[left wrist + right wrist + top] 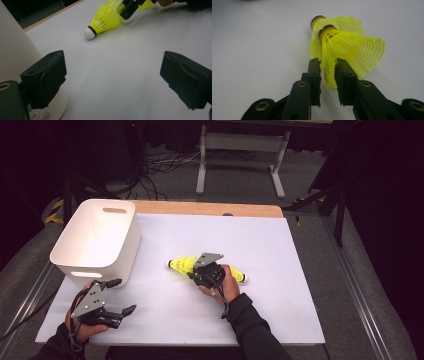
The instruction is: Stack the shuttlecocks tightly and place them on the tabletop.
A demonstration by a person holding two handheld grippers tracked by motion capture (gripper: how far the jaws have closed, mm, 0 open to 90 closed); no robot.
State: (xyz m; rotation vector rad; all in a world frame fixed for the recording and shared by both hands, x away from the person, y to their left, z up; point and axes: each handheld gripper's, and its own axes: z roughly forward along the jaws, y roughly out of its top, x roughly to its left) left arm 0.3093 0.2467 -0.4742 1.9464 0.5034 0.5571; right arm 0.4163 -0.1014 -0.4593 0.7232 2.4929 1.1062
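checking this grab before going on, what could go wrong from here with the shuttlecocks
1. The right hand-held gripper has only the thin mesh edge of the yellow shuttlecocks between its barely parted jaws, so they could slip out or the skirt could crumple.
2. Two shuttlecocks look nested; lifting one may drag or drop the other.
3. The white bin stands far left beside the open left hand-held gripper, a long carry.

Overall light: you worked under bright overhead light on the white table sheet [280,270], while the room behind it stayed dim.
Shadows: soft and short beside the white bin [97,240] on that sheet.
Glare: mild washout on the sheet near the bin.
Focus: your left gripper [112,82] view blurred the yellow shuttlecocks [106,18] far across the sheet; its pads [47,75] looked soft.
Sharpness: the high view was grainy.
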